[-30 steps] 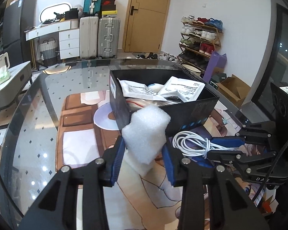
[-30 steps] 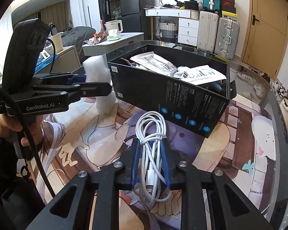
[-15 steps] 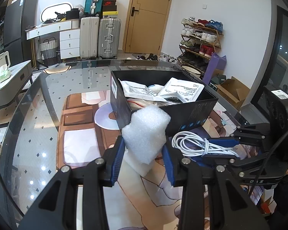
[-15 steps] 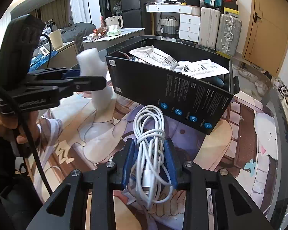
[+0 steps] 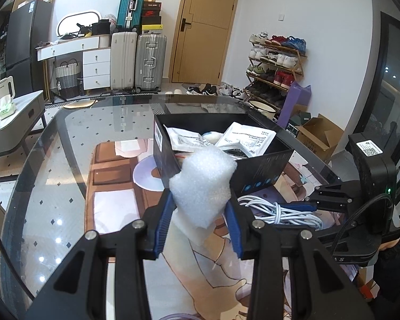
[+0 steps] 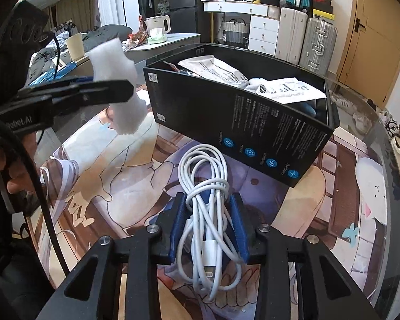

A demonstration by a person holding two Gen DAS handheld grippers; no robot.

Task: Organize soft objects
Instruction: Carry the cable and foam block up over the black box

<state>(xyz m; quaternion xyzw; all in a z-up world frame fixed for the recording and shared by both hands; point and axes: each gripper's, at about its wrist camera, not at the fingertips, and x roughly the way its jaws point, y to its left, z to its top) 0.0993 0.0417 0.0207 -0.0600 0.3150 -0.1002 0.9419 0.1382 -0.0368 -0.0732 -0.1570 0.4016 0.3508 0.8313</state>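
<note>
My left gripper (image 5: 198, 208) is shut on a white foam block (image 5: 204, 184) and holds it in the air just in front of the near corner of a black box (image 5: 264, 165). The foam block (image 6: 117, 85) also shows at the left of the right wrist view, level with the box's rim. My right gripper (image 6: 208, 213) is shut on a coiled white cable (image 6: 205, 186), above the printed mat in front of the black box (image 6: 240, 122). The box holds white packets (image 6: 216, 69) and other soft items.
A round glass table (image 5: 53, 160) carries a printed mat (image 6: 106, 165). The box stands on the mat at mid-table. Suitcases (image 5: 149, 61), a door and a shoe rack (image 5: 277, 64) stand behind the table. A grey side table (image 5: 13, 122) is at the left.
The left gripper has lifted the foam block higher, up to the box's rim. The right gripper has risen with the cable and opened slightly wider around it, while still gripping it.
</note>
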